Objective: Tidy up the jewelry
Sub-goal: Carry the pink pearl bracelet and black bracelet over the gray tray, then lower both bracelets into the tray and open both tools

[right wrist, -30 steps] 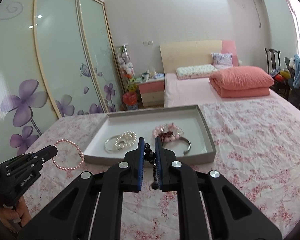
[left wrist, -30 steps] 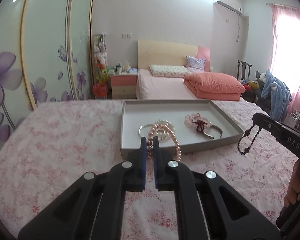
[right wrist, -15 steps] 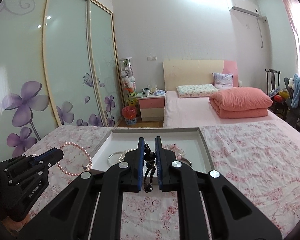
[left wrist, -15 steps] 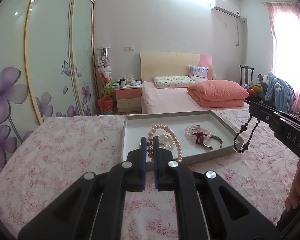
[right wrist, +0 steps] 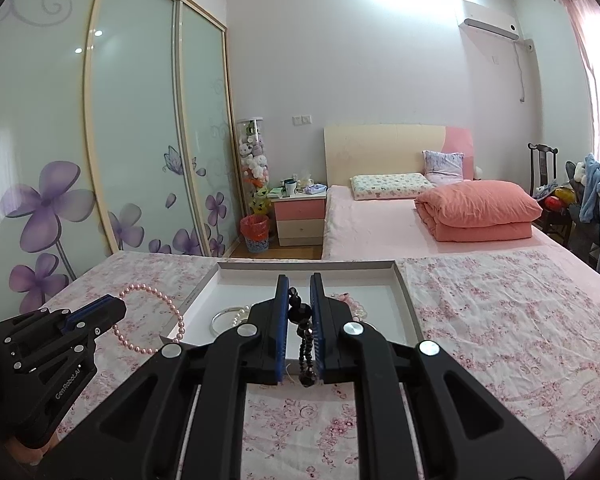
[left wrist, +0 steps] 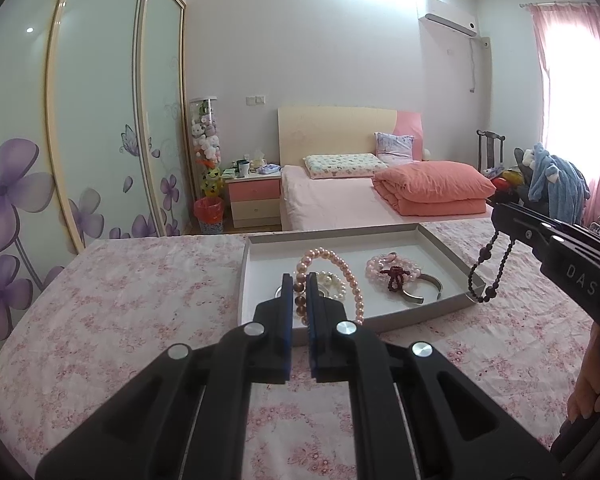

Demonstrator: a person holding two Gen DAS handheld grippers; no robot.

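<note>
My left gripper (left wrist: 299, 280) is shut on a pink pearl bracelet (left wrist: 342, 270) and holds it in the air in front of the grey jewelry tray (left wrist: 384, 318). It also shows in the right wrist view (right wrist: 116, 305) with the pink pearl bracelet (right wrist: 156, 320) hanging from it. My right gripper (right wrist: 299, 280) is shut on a dark bead bracelet (right wrist: 305, 340); in the left wrist view the dark bead bracelet (left wrist: 490, 266) dangles from the right gripper (left wrist: 500, 220) over the tray's right edge. Inside the tray lie a white pearl bracelet (left wrist: 334, 282), a pink bead bracelet (left wrist: 392, 266) and a silver bangle (left wrist: 426, 290).
The tray (right wrist: 404, 292) sits on a table with a pink floral cloth (left wrist: 140, 304). Beyond it stand a bed (left wrist: 340, 200), a folded orange quilt (left wrist: 436, 188), a nightstand (left wrist: 254, 196) and sliding wardrobe doors (left wrist: 80, 120). A chair with clothes (left wrist: 552, 184) is at the right.
Both grippers have risen and tilted up, each still holding its bracelet. The tray now sits lower in both views.
</note>
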